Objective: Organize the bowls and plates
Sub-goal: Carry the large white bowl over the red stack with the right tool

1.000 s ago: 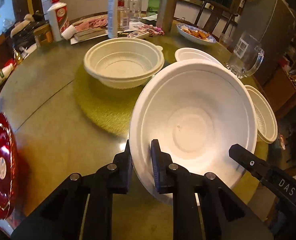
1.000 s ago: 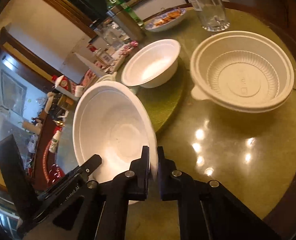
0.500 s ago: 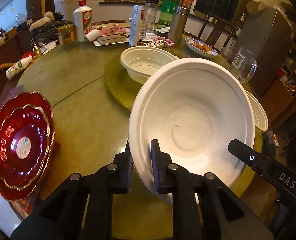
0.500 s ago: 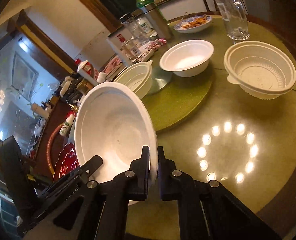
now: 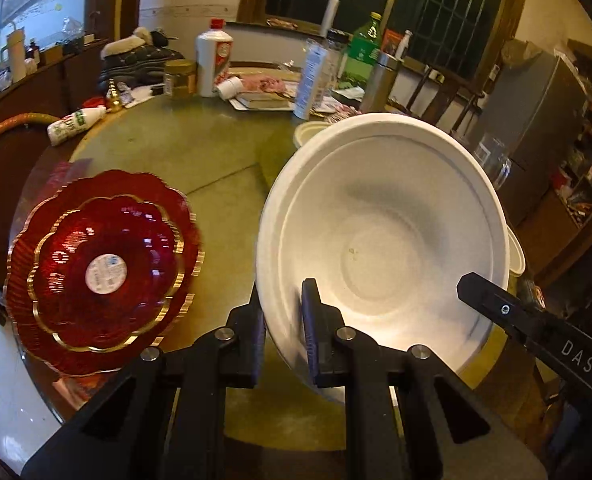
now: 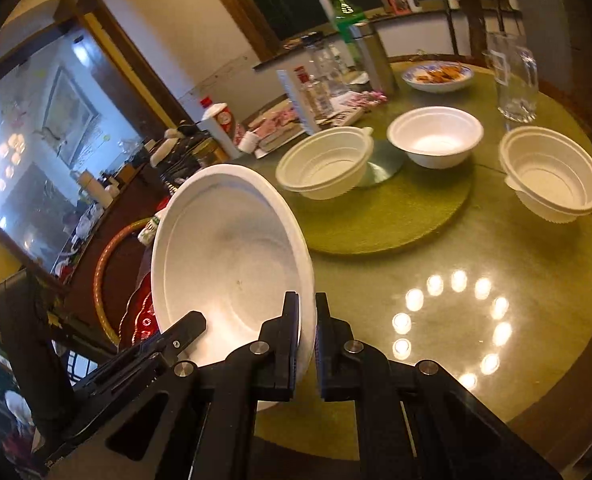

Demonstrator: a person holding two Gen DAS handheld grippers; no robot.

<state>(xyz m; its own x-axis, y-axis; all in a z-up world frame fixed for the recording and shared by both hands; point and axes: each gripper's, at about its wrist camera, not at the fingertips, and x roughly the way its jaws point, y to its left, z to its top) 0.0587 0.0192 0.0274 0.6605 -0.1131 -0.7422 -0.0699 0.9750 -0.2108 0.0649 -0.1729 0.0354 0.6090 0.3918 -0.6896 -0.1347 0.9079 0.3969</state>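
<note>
Carrying big white bowl [image 5: 380,248] twd red plates [image 5: 96,268], both claws pinching its rim: L gripper [image 5: 282,300] near edge, R gripper [image 6: 306,320] opp edge. Vs 1 s ago: bowl lifted off table, tilted, moved away from other bowls [image 6: 324,162]; plates now close. Prob. next: set down nr plates.

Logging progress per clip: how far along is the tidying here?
Done: red plates sit stacked. In hand: both grippers, left and right, pinch the big white bowl by its rim, off the table. Left: three smaller bowls sit apart, unstacked.
</note>
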